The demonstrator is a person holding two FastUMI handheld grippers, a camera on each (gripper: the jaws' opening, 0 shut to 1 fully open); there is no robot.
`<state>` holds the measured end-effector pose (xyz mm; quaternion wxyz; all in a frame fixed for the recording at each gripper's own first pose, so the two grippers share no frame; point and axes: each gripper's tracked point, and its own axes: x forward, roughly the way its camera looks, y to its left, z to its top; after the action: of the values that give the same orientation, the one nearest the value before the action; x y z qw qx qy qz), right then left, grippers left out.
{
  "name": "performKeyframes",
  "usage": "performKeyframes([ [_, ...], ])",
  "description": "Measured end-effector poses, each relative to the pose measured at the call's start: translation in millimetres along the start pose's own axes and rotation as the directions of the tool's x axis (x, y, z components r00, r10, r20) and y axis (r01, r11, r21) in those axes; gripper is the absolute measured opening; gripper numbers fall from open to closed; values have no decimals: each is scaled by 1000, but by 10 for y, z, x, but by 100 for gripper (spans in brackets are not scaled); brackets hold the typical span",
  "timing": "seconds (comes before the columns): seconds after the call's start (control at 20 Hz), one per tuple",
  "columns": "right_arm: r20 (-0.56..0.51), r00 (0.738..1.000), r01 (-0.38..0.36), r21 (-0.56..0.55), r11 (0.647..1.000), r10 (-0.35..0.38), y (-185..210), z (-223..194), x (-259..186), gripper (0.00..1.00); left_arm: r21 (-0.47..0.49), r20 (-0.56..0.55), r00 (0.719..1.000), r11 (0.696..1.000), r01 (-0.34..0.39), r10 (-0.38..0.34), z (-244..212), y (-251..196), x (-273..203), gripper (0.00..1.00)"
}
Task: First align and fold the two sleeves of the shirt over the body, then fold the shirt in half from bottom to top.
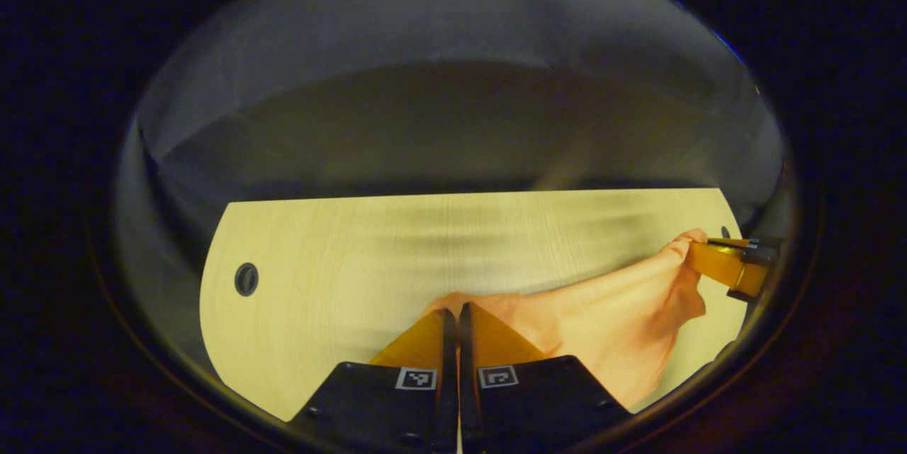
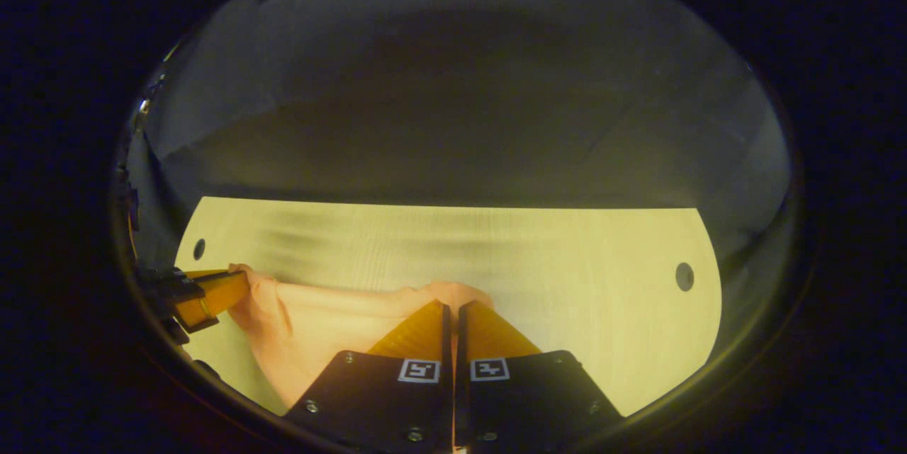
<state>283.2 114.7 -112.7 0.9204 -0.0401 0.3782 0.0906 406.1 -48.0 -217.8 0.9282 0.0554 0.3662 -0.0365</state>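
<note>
While both grippers pinch the peach-coloured shirt (image 1: 609,326) along one edge, the cloth hangs between them above the pale wooden table (image 1: 340,256), sagging in the middle. Seen in the left gripper view, the left gripper (image 1: 451,312) has its fingers pressed together on a bunched corner of the shirt, and the right gripper (image 1: 716,259) grips the opposite corner far off beside the table's edge. From the right gripper view the picture mirrors: the right gripper (image 2: 451,307) is clamped on fabric at its tips, with the shirt (image 2: 319,326) stretching away to the left gripper (image 2: 220,291), just beside the table's (image 2: 581,277) corner hole (image 2: 199,249).

Most of the garment drapes below the held edge, toward the near side of the table, so sleeves and hem cannot be told apart. The risk, as I judge it, is uneven tension: if one hand pulls harder or sets down sooner, the slack middle may bunch or twist on the table, and the sleeves would land crooked. A thin pinch could also slip free.
</note>
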Motion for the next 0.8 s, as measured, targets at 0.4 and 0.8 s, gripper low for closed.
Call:
performKeyframes([
  [0.4,-19,1000,-7,-33,999,6,-18,36,-29,0,-61,-42,999,998,-16,14,-307,175,316,7],
  [0.8,8,1000,-20,-29,999,20,-49,177,-133,46,-26,-50,997,998,-53,52,-326,122,178,70],
])
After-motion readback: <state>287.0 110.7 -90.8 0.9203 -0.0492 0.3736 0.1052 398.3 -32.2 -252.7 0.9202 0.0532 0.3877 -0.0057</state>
